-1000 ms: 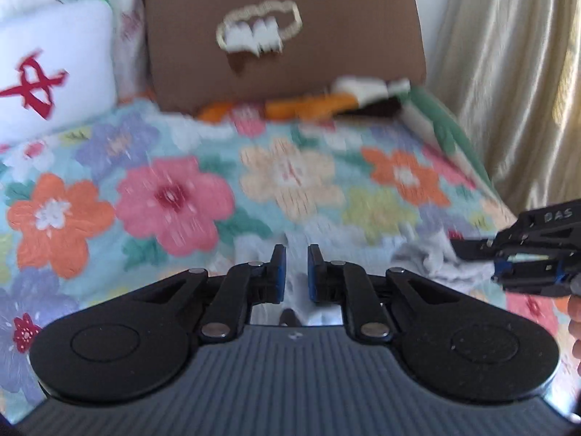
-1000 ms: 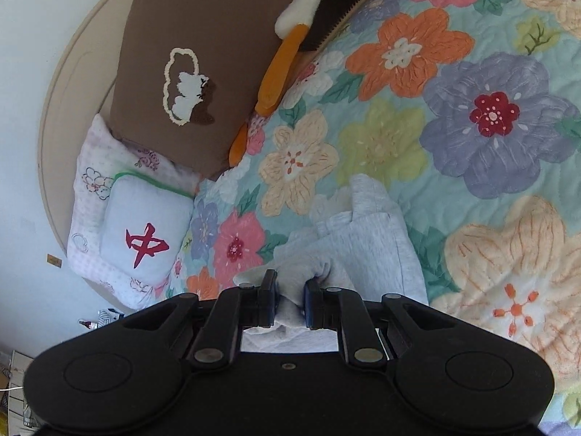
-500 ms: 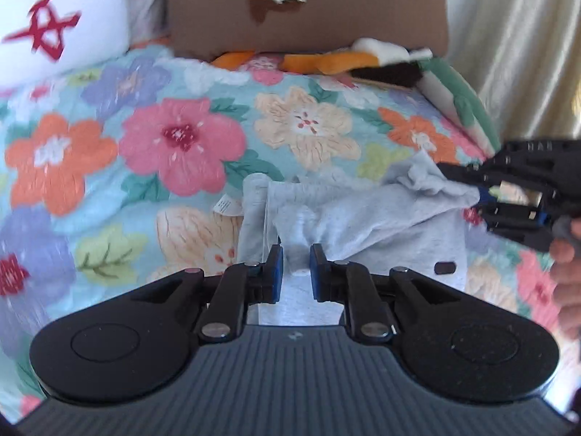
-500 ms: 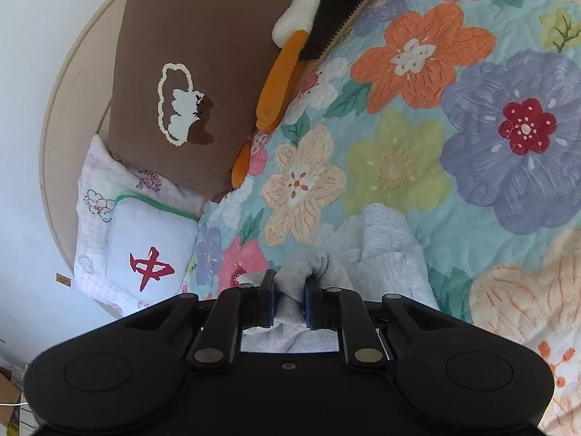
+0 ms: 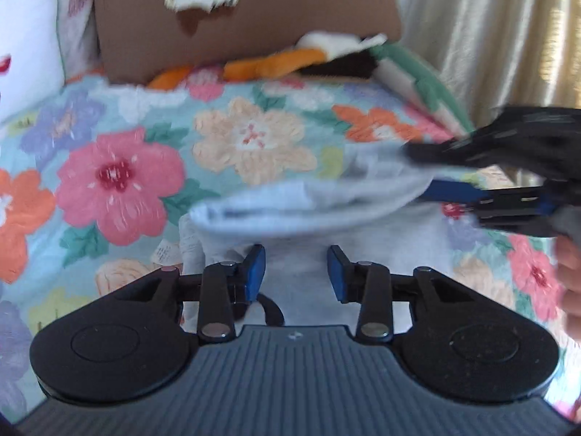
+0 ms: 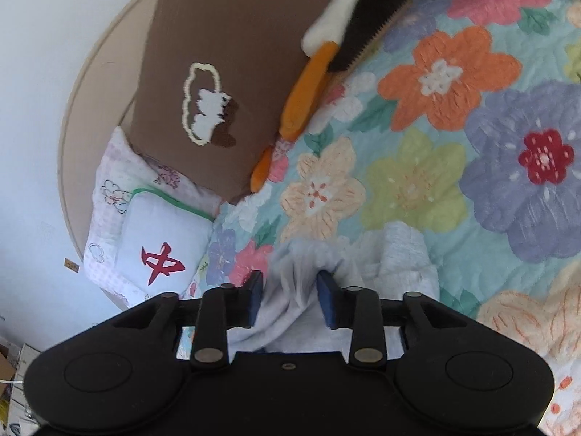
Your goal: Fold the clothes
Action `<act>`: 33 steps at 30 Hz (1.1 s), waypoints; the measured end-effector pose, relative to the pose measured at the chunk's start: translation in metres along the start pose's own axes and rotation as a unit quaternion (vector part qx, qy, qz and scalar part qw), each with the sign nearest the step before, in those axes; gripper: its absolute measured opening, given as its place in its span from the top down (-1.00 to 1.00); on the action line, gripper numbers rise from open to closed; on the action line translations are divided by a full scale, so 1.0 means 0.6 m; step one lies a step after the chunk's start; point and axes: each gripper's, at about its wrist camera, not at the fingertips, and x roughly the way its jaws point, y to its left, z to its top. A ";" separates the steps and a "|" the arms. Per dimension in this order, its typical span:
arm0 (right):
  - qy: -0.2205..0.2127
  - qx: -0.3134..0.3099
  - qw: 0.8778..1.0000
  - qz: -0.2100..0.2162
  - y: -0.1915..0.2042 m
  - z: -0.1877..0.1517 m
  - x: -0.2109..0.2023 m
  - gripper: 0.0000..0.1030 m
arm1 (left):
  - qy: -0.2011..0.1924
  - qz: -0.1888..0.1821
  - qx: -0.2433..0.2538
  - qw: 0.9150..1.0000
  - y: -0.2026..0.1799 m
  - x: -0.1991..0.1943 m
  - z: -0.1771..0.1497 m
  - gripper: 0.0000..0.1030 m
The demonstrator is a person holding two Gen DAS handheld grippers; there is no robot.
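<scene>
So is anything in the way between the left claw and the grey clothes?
No, nothing visible. The left claw is open right over the grey garment, with only cloth between its fingers. The right claw is open around a bunch of it.

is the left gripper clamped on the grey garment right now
No, the left gripper has its blue pads spread wide apart, with the grey garment lying loose between and beyond them.
</scene>
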 end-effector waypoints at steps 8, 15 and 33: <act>-0.007 -0.341 0.933 -0.118 0.095 -0.054 0.021 0.01 | 0.019 0.040 -0.003 0.999 0.028 0.036 0.026 0.35; 0.014 -0.310 0.930 -0.197 0.006 -0.066 0.071 0.11 | 0.032 0.062 -0.031 0.997 0.072 0.036 0.004 0.26; 0.137 0.040 0.981 -0.132 -0.095 -0.046 0.025 -0.70 | 0.066 -0.051 -0.238 0.968 0.164 -0.020 -0.079 -0.41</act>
